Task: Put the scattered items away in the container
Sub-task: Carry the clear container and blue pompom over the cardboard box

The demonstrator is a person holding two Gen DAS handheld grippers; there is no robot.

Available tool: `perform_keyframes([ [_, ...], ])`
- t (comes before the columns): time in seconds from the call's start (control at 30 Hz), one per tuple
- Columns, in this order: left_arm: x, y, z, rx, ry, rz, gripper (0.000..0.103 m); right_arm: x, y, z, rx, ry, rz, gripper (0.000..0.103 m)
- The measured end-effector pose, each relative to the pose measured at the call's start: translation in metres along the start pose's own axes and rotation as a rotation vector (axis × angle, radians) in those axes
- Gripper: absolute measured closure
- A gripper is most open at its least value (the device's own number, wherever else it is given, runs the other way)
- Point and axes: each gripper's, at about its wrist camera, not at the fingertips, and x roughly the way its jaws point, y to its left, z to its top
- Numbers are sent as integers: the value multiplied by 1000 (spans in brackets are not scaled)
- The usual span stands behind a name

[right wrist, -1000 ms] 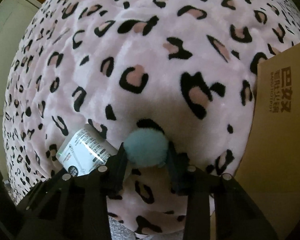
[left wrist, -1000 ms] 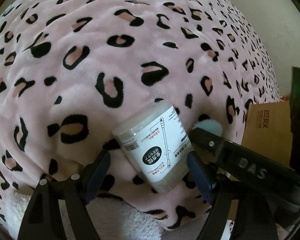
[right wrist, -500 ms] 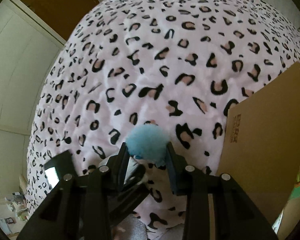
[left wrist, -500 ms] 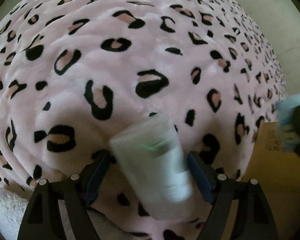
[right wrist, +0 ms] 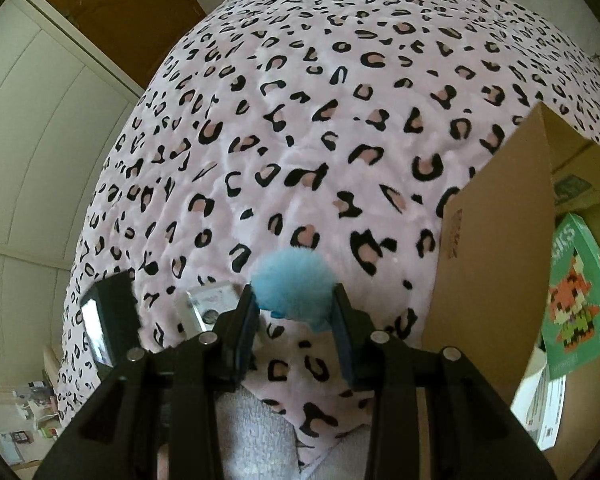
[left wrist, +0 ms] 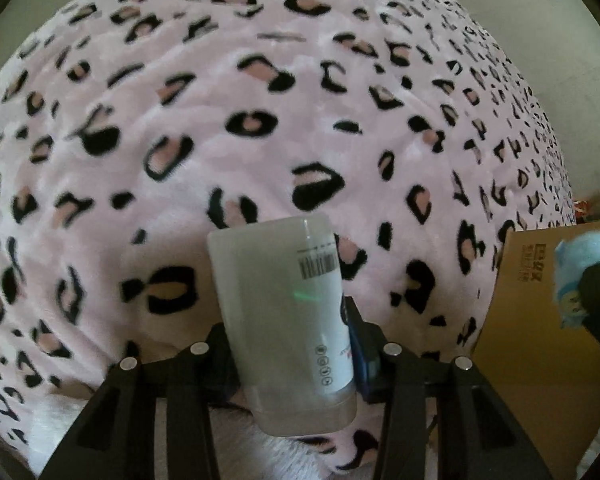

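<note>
Between my left gripper's (left wrist: 290, 344) pads sits the rigid, light cotton-swab tub (left wrist: 284, 320), gripped mid-body; my right gripper (right wrist: 294, 312) squeezes a soft blue pompom (right wrist: 292, 286).

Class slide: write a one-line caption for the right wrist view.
Right tongs grip a blue pompom above the leopard blanket, beside the cardboard box.
</note>
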Motion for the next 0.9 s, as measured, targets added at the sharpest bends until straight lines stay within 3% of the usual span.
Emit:
perform_keyframes([
  [0.4, -64, -30, -1, 136, -85, 22, 60, -34, 2, -22, 0, -40, -1, 67],
  [0.9, -110, -61, -24, 260, -151, 28, 60, -74, -1, -40, 17, -106, 3, 67],
])
